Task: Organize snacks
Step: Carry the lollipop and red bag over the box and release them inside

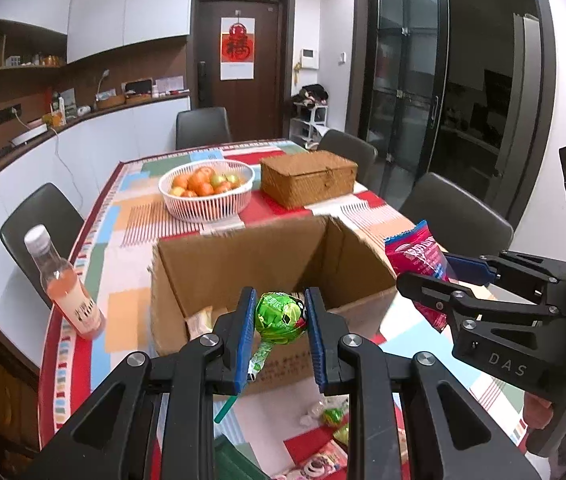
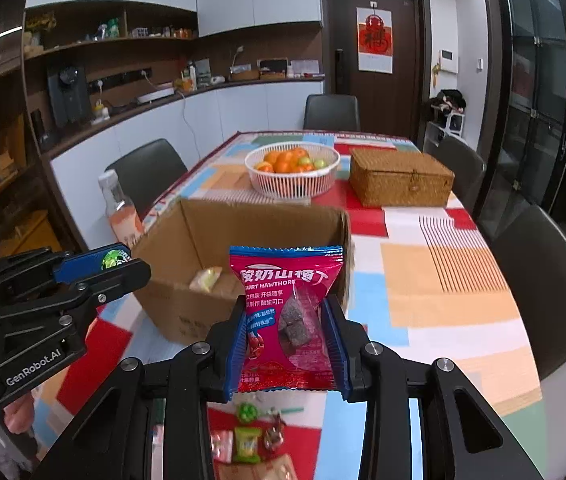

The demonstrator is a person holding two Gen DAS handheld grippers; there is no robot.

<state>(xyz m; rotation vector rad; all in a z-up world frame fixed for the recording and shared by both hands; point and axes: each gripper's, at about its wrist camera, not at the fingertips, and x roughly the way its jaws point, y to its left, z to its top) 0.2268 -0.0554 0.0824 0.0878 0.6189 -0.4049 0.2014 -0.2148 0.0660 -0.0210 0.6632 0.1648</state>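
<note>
My left gripper (image 1: 279,316) is shut on a green-wrapped lollipop (image 1: 281,313) and holds it above the near wall of an open cardboard box (image 1: 219,256). My right gripper (image 2: 289,320) is shut on a red hawthorn snack packet (image 2: 289,308), held upright just in front of the box (image 2: 187,312). The right gripper (image 1: 431,276) with its red packet (image 1: 415,252) shows at the right of the left wrist view; the left gripper (image 2: 123,262) shows at the left of the right wrist view. A yellowish snack (image 2: 206,278) lies inside the box.
Loose snacks (image 2: 249,438) lie on the colourful tablecloth (image 2: 443,272) near me. A pink drink bottle (image 1: 63,284) stands left of the box. A white fruit basket (image 1: 207,190) and a wicker box (image 1: 309,178) stand behind. Chairs surround the table.
</note>
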